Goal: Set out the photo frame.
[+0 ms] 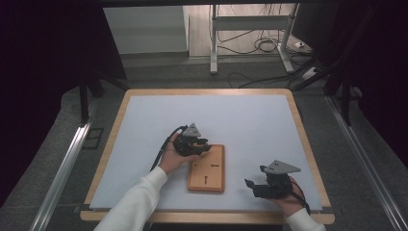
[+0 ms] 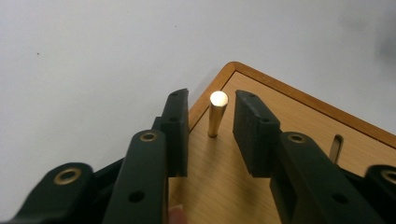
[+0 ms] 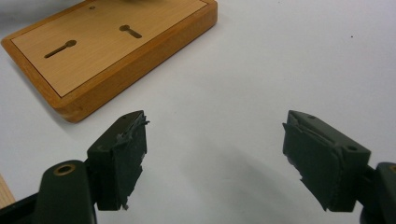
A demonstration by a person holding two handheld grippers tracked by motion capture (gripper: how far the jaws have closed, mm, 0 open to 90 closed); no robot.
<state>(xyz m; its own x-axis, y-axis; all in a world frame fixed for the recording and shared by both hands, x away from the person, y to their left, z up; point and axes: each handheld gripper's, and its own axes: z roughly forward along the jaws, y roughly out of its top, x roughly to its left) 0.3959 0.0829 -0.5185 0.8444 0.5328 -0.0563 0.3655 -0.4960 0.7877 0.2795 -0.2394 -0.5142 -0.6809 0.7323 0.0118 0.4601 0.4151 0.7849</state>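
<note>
I am seeing the left gripper (image 2: 211,121) poised over a corner of the wooden board (image 2: 243,186), its jaws narrowed partway but not pressing on anything. A small brass pin (image 2: 217,114) is standing between the pads, with a gap showing on each side. The pin is slim and shiny, its rounded top catching the light (almost white there). Its long axis is running upright out of the board, tip pointing up toward the gripper's camera. In the high view my left gripper (image 1: 204,147) is sitting at the board's (image 1: 207,168) far left corner, the hand (image 1: 174,159) wrapped round its body and the white-sleeved forearm angling in from below. The right gripper (image 3: 215,154) is resting wide and empty on the white mat (image 3: 261,70), well apart from the board (image 3: 107,51), whose two keyhole slots (image 3: 60,48) are lying ahead of it.
</note>
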